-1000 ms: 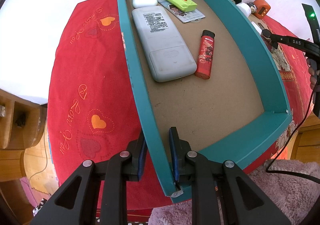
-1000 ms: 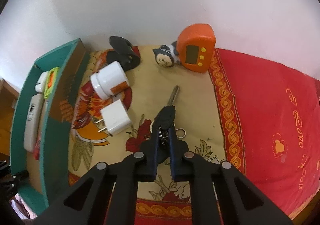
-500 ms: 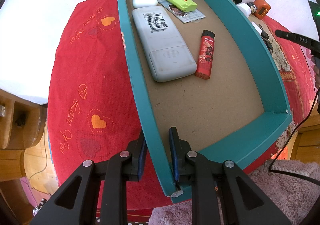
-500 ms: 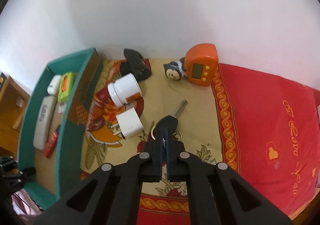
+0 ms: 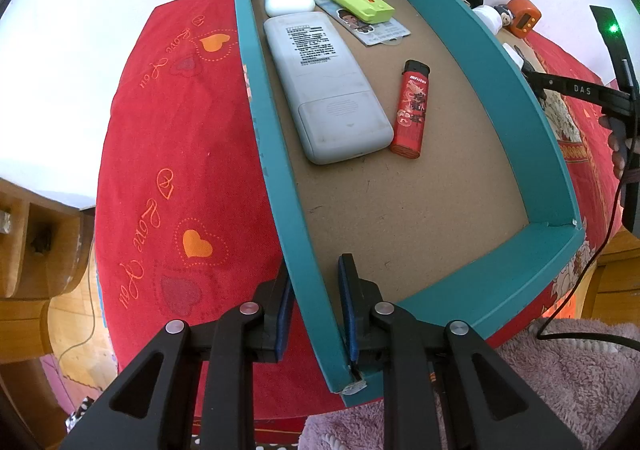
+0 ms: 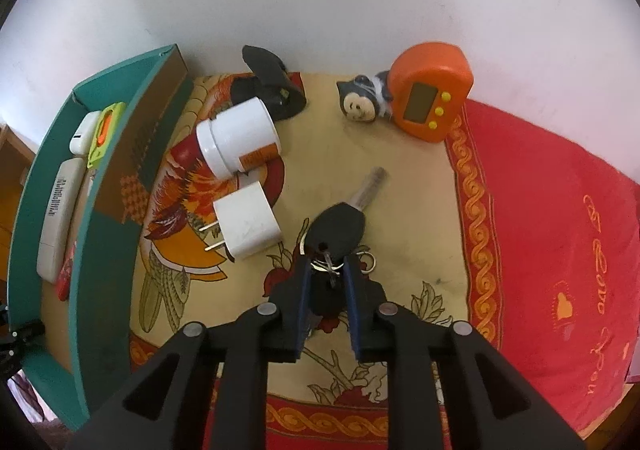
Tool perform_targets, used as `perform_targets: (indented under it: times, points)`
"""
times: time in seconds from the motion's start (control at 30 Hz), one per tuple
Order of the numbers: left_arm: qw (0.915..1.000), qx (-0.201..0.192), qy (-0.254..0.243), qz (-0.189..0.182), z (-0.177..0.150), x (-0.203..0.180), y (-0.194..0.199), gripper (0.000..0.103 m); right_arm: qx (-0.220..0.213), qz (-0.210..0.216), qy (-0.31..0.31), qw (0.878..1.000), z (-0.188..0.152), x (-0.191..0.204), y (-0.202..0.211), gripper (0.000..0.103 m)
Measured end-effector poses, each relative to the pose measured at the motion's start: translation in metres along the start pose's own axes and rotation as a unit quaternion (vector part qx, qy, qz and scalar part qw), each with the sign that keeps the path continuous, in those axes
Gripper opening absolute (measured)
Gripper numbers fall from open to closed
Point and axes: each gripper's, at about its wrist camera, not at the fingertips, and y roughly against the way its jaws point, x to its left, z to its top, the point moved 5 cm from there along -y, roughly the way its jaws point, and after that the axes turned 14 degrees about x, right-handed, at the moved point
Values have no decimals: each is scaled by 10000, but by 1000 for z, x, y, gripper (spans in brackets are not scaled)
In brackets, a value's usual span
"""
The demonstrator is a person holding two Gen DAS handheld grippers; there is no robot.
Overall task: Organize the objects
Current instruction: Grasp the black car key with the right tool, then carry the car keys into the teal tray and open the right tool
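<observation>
Around key (image 6: 340, 226), right gripper (image 6: 326, 270) newly parted

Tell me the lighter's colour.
Red with a black top; clearest in the left wrist view.

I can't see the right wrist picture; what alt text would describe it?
A black two-finger tool, jaws opening, straddles a black car key and its ring on a patterned cloth. Nearby lie a white plug, white jar, orange timer and teal box.

A home, likely a bedroom or living room. The surface wears a red cloth (image 5: 168, 153) embroidered with hearts, beside carved wooden furniture (image 5: 36, 242) and a pink fluffy rug (image 5: 560, 390). An orange digital clock (image 6: 430, 91), cat figurine (image 6: 362, 99) and phone charger (image 6: 248, 226) lie about.
</observation>
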Motion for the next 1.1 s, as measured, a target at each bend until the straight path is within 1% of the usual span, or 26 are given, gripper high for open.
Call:
perform_targets:
  times: [0.13,0.23,0.27,0.3,0.47,0.53,0.77,1.1]
  points:
    - [10000,-11,70,-2,0,0,0,21,7,178,-165,9997,2,-6,-2,16]
    - [9999,-26,147,-7,1,0,0,21,-56,265,-144,9995,2,-7,0,13]
    - [9999,-29,169,-9,1,0,0,21,-114,288,-135,9994,1,-7,2,10]
    - [9998,-31,187,-9,1,0,0,21,-192,292,-135,9993,1,-7,4,7]
    - [9997,-40,239,-11,1,0,0,21,-400,221,-129,9989,-1,-9,13,5]
    - [9997,-44,257,-11,1,0,0,21,-487,235,-125,9985,-1,-10,19,0]
    - [9993,-63,371,-17,2,0,0,21,-749,359,-101,9965,-3,-10,45,0]
    - [9985,-92,533,-25,2,0,0,21,-1185,587,14,9912,-9,2,99,0]
